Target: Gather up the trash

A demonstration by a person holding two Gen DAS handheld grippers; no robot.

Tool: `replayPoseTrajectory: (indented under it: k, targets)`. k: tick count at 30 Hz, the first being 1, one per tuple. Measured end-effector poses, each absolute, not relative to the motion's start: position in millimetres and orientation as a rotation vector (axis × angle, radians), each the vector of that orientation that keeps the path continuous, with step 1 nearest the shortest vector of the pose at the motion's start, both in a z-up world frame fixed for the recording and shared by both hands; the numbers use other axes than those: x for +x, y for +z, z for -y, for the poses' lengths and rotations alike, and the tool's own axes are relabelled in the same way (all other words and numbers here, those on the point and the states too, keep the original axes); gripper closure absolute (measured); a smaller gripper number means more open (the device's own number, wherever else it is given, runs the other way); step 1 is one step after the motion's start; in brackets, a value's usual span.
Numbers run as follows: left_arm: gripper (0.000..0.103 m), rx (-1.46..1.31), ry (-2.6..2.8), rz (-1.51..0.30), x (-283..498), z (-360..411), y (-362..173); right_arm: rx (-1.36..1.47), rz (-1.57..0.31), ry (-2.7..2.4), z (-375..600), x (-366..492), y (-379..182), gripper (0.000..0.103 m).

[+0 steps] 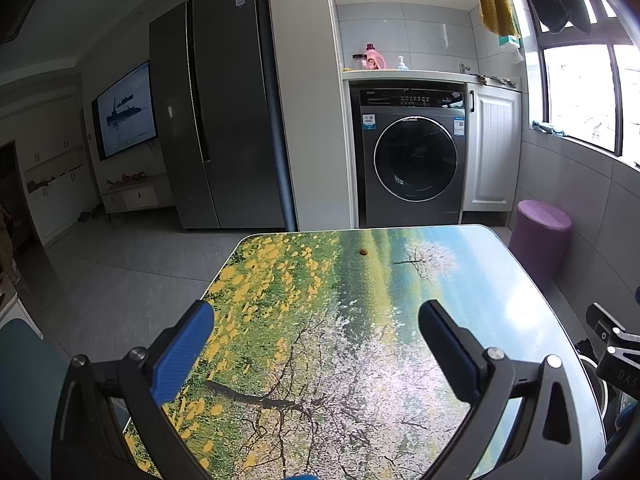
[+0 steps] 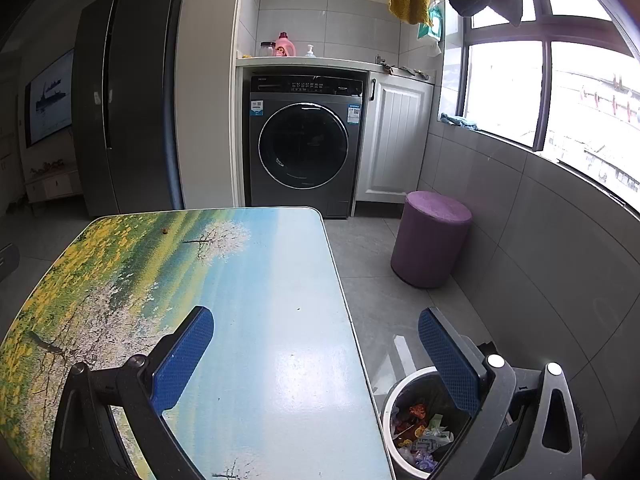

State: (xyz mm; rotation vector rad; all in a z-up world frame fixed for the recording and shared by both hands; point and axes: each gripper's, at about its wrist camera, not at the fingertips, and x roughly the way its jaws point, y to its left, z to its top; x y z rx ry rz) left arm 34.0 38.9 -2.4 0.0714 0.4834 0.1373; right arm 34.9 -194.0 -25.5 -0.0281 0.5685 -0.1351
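Note:
A small brown scrap [image 1: 363, 251] lies near the far edge of the landscape-print table [image 1: 360, 320]; it also shows in the right wrist view [image 2: 163, 231]. My left gripper [image 1: 316, 336] is open and empty above the near half of the table, well short of the scrap. My right gripper [image 2: 316, 340] is open and empty over the table's [image 2: 256, 320] right edge. A white trash bin [image 2: 420, 424] with a dark liner and several pieces of rubbish stands on the floor beside the table, under the right finger [image 2: 448, 356].
A purple round stool [image 2: 432, 238] stands on the floor to the right. A washing machine [image 2: 306, 146] and white cabinet are behind the table, a grey fridge [image 1: 216, 120] to the left. The right gripper's body [image 1: 616, 348] shows at the left view's right edge.

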Motion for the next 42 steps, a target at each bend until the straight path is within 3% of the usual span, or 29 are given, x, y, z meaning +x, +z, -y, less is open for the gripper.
replayPoseTrajectory:
  k: [42]
  targets:
    - [0.000,0.114,0.100,-0.488,29,-23,-8,-0.022,-0.587,-0.127,199,35,-30,0.000]
